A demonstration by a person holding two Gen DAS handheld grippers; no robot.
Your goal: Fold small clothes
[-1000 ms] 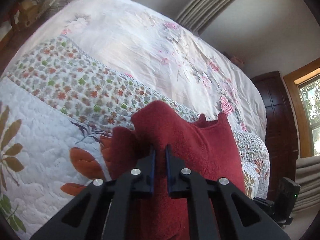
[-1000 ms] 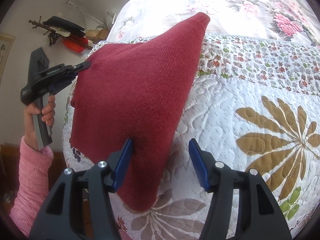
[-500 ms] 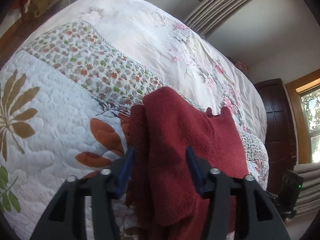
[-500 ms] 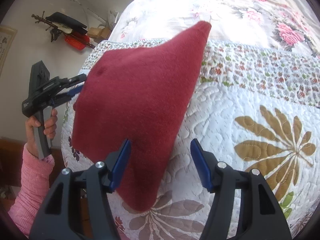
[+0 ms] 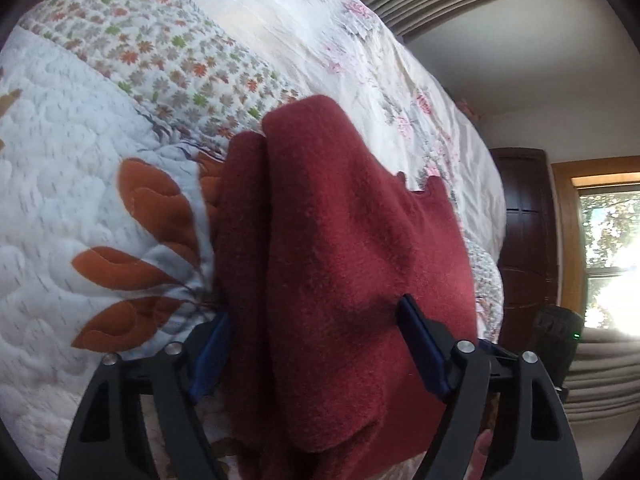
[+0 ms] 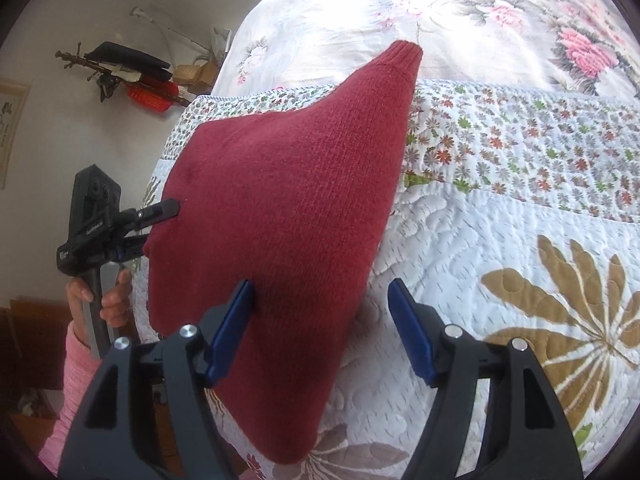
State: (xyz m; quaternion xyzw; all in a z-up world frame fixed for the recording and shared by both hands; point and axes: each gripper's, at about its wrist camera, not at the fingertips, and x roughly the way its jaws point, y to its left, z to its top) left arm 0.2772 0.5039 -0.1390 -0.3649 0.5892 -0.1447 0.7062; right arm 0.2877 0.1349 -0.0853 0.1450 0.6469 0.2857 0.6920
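Note:
A dark red knitted garment (image 6: pixel 288 200) lies folded on the quilt near the bed's corner, one narrow ribbed end (image 6: pixel 404 54) pointing toward the far side. My right gripper (image 6: pixel 320 292) is open, its left finger against the cloth's near part and its right finger over bare quilt. My left gripper (image 5: pixel 316 320) is open too, with thick folds of the red garment (image 5: pixel 340 240) bulging between its wide-spread fingers. In the right wrist view, a hand in a pink sleeve holds the left gripper (image 6: pixel 156 228) at the garment's left edge.
The bed carries a white quilt with leaf patterns (image 6: pixel 540 288), a small-flower band (image 6: pixel 520 132) and a pale floral sheet (image 6: pixel 460 12) beyond. The bed's edge drops off at left (image 6: pixel 160 168). Clutter stands by the wall (image 6: pixel 132 68). A dark wooden door (image 5: pixel 524 232) and a window (image 5: pixel 608 248) lie past the bed.
My left gripper went from shut on the red garment to wide open, letting go of it. The garment settled lower onto the quilt. The right gripper stayed open.

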